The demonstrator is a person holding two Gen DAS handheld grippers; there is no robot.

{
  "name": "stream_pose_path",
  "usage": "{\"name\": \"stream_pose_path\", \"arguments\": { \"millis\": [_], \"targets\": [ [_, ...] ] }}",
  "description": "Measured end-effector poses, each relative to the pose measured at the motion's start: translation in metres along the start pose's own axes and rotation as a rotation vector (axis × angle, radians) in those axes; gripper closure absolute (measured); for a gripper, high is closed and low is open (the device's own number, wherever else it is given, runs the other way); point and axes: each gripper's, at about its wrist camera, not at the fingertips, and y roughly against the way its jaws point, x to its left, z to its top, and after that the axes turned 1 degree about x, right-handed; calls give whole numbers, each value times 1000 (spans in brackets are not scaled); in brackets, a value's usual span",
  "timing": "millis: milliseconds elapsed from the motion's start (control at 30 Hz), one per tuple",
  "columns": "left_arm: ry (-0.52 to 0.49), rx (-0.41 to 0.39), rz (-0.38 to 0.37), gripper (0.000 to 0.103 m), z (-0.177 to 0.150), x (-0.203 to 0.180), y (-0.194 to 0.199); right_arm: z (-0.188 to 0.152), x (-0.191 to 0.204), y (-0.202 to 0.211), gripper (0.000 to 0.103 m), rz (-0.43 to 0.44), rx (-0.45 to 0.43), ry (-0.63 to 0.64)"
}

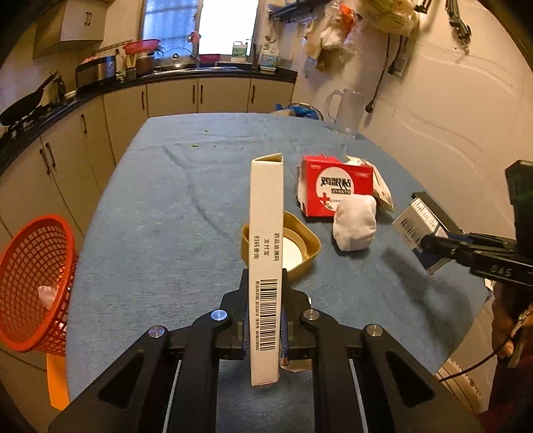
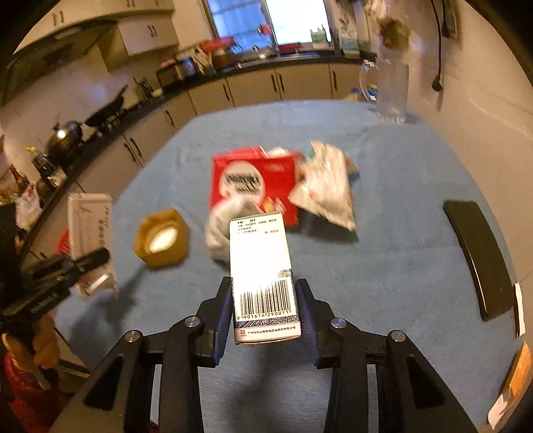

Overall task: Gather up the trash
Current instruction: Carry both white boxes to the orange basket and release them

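White carton point(image 1: 265, 266) clamped in left tool point(image 1: 265, 319); barcoded box point(image 2: 263, 279) clamped in right tool point(image 2: 265, 316)

A: Where's the light coming from?
B: Mostly the window point(image 1: 230, 25) at the back, blown out to pure white. The room itself is dim and warm-toned.
A: Shadows?
B: Soft dark ones on the blue desk point(image 1: 173, 200).
A: Sharpness?
B: The left wrist view is crisp. The right wrist view smears: the red box point(image 2: 253, 183) is blurred. Both bend strongly at black corners.
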Motion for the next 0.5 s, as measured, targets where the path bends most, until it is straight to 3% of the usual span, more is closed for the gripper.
{"name": "stream_pose_path", "arguments": {
  "millis": [200, 500],
  "targets": [
    [30, -27, 21, 91, 0, 12, 11, 11, 26, 9, 63, 56, -41, 33],
    [95, -70, 66, 91, -3, 41, 34, 29, 77, -15, 63, 158, 2, 95]
  ]
}}
